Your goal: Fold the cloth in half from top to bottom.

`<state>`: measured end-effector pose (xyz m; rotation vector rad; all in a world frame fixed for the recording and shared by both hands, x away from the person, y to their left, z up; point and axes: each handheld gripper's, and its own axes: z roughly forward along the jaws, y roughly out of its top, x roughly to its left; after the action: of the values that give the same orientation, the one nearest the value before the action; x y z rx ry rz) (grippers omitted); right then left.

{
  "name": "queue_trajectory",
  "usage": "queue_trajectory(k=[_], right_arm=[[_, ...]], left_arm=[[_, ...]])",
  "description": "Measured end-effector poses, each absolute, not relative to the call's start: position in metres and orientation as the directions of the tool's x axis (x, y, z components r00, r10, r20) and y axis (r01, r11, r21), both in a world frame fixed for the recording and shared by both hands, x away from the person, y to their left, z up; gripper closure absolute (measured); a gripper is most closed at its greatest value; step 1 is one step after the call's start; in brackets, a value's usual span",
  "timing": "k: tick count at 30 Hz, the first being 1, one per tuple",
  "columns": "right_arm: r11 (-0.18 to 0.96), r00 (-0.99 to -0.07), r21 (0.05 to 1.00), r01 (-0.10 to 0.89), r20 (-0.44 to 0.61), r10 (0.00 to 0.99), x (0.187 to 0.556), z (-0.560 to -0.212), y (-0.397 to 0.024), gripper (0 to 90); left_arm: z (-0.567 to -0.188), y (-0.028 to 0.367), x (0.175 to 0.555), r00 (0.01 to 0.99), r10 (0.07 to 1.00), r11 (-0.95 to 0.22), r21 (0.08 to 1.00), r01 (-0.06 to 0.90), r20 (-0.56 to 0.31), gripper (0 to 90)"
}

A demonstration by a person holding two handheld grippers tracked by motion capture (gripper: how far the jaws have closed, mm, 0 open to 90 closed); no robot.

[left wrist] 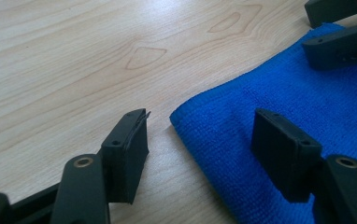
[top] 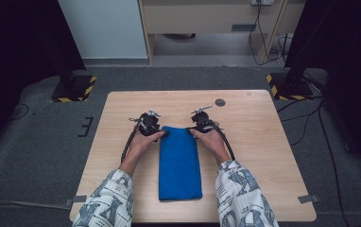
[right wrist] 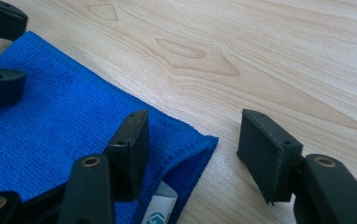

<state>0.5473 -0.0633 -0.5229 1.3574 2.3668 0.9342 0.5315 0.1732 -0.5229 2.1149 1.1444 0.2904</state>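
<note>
A blue cloth (top: 180, 163), folded into a long strip, lies on the wooden table (top: 254, 142) and runs from the middle toward the near edge. My left gripper (top: 162, 134) is at its far left corner. In the left gripper view the gripper (left wrist: 200, 126) is open astride that corner of the cloth (left wrist: 284, 93), one jaw over bare wood and one over the fabric. My right gripper (top: 191, 131) is at the far right corner. It (right wrist: 195, 123) is open too, one jaw above the cloth (right wrist: 50, 126) and one above the wood. A white label (right wrist: 160, 210) peeks from the fold.
A small dark round mark (top: 220, 102) sits near the table's far edge. Two black stands on yellow-and-black striped bases (top: 73, 87) (top: 287, 85) flank the table on the grey floor. Cables (top: 306, 118) trail on the right.
</note>
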Motion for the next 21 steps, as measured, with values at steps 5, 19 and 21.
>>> queue_trajectory(k=[5, 19, 21], right_arm=[[0.378, -0.552, 0.637, 0.672, 0.091, 0.829, 0.5460, -0.5221, -0.0623, 48.3], [0.422, -0.607, 0.622, 0.660, 0.110, 0.787, 0.5400, -0.5199, -0.0629, 74.6], [0.418, -0.609, 0.622, 0.662, 0.122, 0.784, 0.5397, -0.5204, -0.0625, 80.2]], left_arm=[[-0.5250, 0.1700, 0.5313, 0.580, 0.805, -0.358, 0.676, 0.644, -0.126, 38.0], [-0.5244, 0.1631, 0.5224, 0.610, 0.784, -0.390, 0.678, 0.623, -0.109, 67.1], [-0.5245, 0.1634, 0.5221, 0.613, 0.781, -0.387, 0.678, 0.625, -0.119, 71.9]])
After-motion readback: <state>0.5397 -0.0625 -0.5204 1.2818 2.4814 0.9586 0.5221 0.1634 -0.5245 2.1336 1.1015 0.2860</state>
